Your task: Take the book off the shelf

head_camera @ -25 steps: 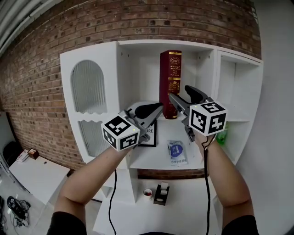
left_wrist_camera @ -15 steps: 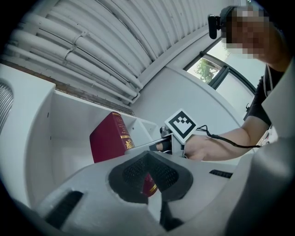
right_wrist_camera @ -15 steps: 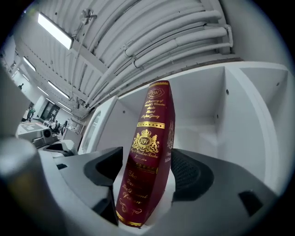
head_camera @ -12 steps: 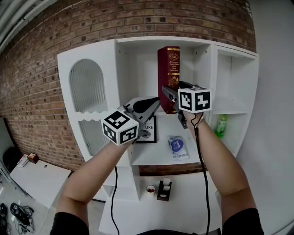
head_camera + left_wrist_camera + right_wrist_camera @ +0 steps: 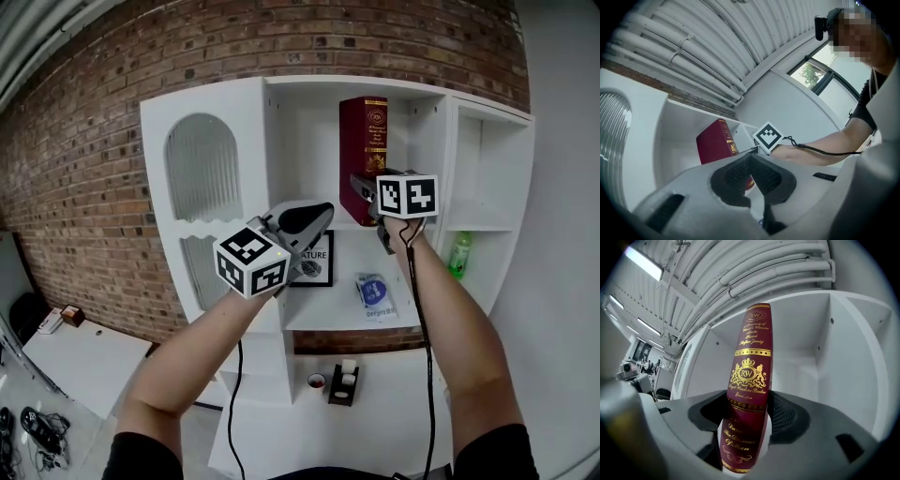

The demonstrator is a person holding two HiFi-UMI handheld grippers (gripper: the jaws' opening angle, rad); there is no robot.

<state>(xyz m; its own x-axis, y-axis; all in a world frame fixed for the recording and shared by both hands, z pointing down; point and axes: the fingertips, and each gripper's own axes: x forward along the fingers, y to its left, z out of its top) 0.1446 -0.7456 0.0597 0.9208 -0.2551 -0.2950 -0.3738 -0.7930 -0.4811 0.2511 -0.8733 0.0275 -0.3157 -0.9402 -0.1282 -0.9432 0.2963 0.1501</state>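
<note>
A dark red book (image 5: 364, 150) with gold print stands upright in the top middle bay of the white shelf unit (image 5: 281, 94). My right gripper (image 5: 362, 193) is raised to the book's lower spine. In the right gripper view the spine (image 5: 751, 376) sits between the two pads (image 5: 787, 414), and the jaws are closing around it; I see no firm press. My left gripper (image 5: 317, 216) hovers lower and to the left, in front of the shelf, shut with nothing in it. From the left gripper view (image 5: 751, 161) the book (image 5: 715, 145) is beyond the jaws.
On the shelf below stand a framed picture (image 5: 317, 262) and a blue packet (image 5: 377, 292). A green bottle (image 5: 458, 255) is in the right bay. An arched ribbed door (image 5: 206, 169) closes the left bay. Small cups (image 5: 344, 382) sit on the white surface underneath.
The right gripper has risen and gone forward from in front of the shelf to the book, so the spine now lies between its jaws. The left gripper has hardly moved.
</note>
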